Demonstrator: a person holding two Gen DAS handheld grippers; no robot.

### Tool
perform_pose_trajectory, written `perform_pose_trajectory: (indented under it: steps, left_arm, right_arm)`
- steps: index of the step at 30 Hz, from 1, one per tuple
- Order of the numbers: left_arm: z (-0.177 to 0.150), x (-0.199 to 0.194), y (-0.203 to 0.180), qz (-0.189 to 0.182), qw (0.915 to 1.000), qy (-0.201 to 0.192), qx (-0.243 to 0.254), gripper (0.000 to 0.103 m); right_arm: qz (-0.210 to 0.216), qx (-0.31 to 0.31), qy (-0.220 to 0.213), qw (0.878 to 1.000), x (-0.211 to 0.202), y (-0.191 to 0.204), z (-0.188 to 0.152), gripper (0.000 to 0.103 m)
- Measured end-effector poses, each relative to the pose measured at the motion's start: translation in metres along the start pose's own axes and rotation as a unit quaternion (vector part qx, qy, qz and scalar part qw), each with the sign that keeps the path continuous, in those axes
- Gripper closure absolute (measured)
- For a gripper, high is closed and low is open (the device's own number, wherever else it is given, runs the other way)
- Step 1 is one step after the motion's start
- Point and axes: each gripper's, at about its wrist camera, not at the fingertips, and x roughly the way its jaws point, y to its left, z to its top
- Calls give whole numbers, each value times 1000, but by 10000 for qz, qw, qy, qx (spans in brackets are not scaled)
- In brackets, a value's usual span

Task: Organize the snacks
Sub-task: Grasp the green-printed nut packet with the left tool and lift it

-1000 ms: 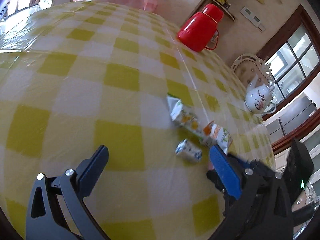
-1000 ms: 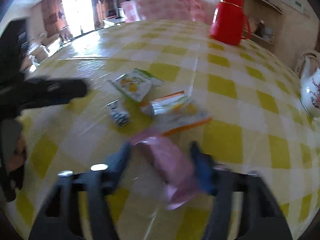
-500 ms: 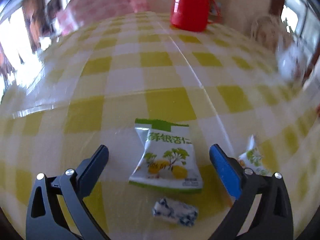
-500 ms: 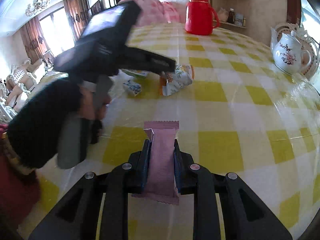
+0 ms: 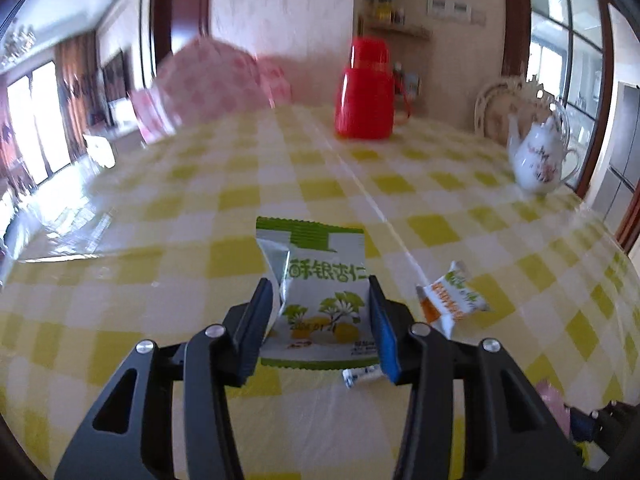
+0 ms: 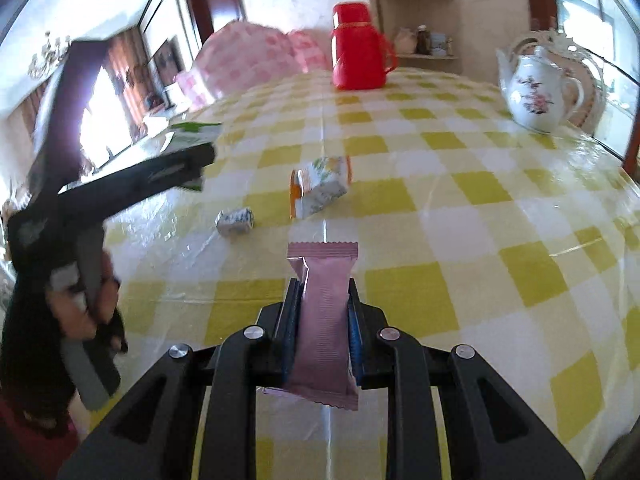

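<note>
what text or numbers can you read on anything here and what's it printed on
"酥银杏仁": large green characters on the white and green snack packet between the left tool fingers.
Date stamp on that same packet, starting "202": the rest is too blurred to read.
Orange and white snack packet: green lettering, too small to read.
Small blue and white candy: pattern only, nothing legible.
Pink snack bar in the right tool: no print visible.

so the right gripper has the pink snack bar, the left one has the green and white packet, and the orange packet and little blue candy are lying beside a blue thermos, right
Not quite: the thermos is red, not blue, and it stands at the table's far end, as the right wrist view shows. The rest holds.
</note>
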Motion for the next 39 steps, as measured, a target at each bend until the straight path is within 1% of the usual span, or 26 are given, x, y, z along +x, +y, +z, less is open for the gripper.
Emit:
perform_pose_trajectory:
  steps: [3,6,10,14,20,23,28,31,39]
  left_arm:
    - [-2,-39,-7,98,9987,-494,49,56]
    - [-6,-75,-13,100,9965,-821,81,56]
    - [-17,-110,-20,145,9941,-1058,192,55]
    - [-28,-137,-20,113,9925,-1211,157,55]
    - [-41,-176,-19,7,9897,-1422,150,55]
    - [-39,-194,-20,-30,9873,-1582,165,55]
    - [-28,-235,-17,-77,9813,-1915,186,55]
    - [-24,-253,-12,-95,9789,-2034,163,55]
    - [-24,-294,12,-4,9733,-2294,63,55]
  right_arm:
    - [-94,118,-315,9994,-19,0,-2,81]
    - [-141,137,-654,9977,-43,6,-8,81]
    - [-273,53,-947,9951,-71,17,-19,81]
    - [-433,18,-1288,9907,-105,29,-40,81]
    - [-430,-10,-1441,9886,-136,42,-64,81]
    - [-396,-35,-1513,9877,-150,48,-68,81]
    - [-310,-208,-1755,9838,-182,68,-73,81]
    - [-260,-302,-1859,9818,-193,80,-76,81]
    - [-101,-582,-2050,9770,-220,120,-84,81]
